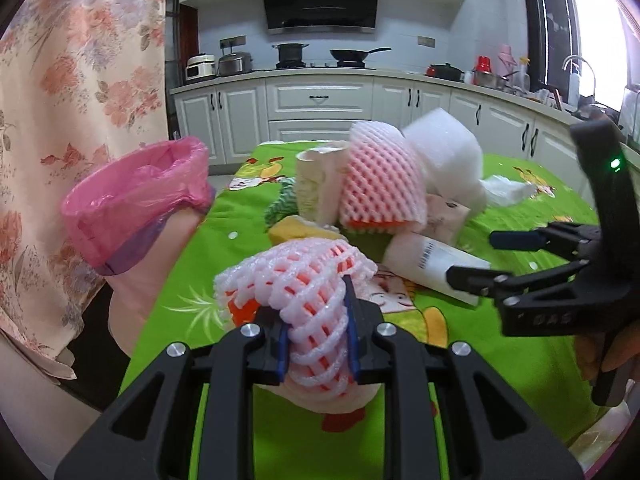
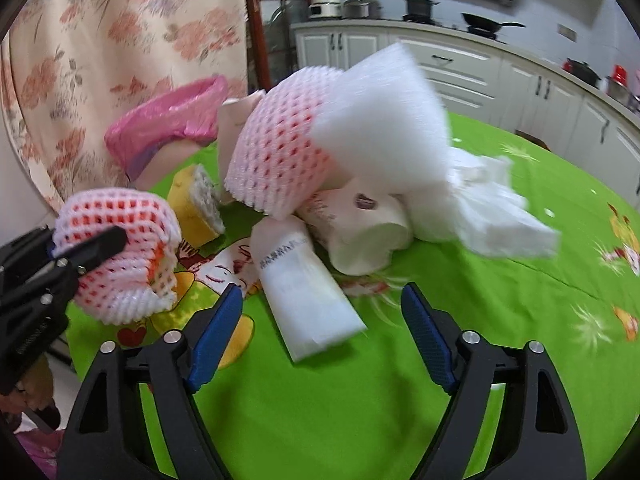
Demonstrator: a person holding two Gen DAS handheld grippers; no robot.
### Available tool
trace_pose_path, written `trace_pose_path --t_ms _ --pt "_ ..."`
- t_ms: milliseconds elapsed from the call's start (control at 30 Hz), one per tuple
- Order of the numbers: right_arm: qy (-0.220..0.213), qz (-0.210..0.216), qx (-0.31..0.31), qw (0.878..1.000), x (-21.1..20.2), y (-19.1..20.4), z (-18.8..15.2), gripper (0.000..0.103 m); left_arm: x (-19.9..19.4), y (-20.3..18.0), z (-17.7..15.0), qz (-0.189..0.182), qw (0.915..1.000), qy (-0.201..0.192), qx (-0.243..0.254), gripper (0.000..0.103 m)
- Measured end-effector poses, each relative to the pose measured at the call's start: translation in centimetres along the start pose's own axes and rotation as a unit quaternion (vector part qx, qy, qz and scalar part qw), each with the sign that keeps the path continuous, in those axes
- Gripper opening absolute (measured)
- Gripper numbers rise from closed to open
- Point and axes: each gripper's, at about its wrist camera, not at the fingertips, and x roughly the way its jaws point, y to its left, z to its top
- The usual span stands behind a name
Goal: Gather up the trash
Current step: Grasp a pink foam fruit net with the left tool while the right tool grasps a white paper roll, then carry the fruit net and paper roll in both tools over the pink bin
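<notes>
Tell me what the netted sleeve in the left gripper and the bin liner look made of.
Netted sleeve: soft foam mesh, pinkish-white and matte; it crushes between the left gripper pads. Bin liner: thin pink plastic film, glossy, translucent and wrinkled, probably polyethylene.

Two foam fruit nets (image 1: 304, 292) (image 1: 380, 176) (pink-white), one bin (image 1: 136, 204).

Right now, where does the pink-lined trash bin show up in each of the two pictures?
Left wrist view: the pink-lined trash bin sits at middle left, beside the green tablecloth.
Right wrist view: the bin is upper left, behind the yellow sponge.
Shared landmark: the flowered curtain behind it.
</notes>
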Motion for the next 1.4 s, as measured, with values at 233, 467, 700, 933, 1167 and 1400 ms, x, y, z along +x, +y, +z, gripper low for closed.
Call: trace_pose_path --t_ms 233,467,700,933,1167,1400 --pt "0.031 -0.001 -0.009 0.999 2.6 0.4 0.2 0.054 -0.2 0.3 0.4 -0.002 1.0000 -0.002 0.005 0.021" --pt "0.017 0.011 -0.023 1.000 1.6 0.6 -0.4 0.029 -0.1 -0.9 0.2 -0.022 0.9997 0.003 0.013 0.021" --pt "-0.010 0.029 -0.022 0.999 -1.4 0.3 -1.5 0.026 -1.4 -2.9 0.3 -0.048 0.9982 -0.007 0.037 0.021" --pt "-0.044 0.036 -0.012 0.998 -4.7 0.2 -1.8 0.026 -3.0 -3.7 0.7 -0.042 0.9978 -0.026 0.044 0.021" --pt "-0.074 0.035 -0.007 0.997 -6.8 0.7 -1.3 0.026 -4.5 -3.0 0.9 -0.027 0.9983 -0.042 0.030 0.021" --pt "-0.107 0.043 -0.022 0.993 -8.4 2.6 0.7 0.026 -5.9 -1.4 1.5 -0.012 0.9978 -0.065 0.011 0.021"
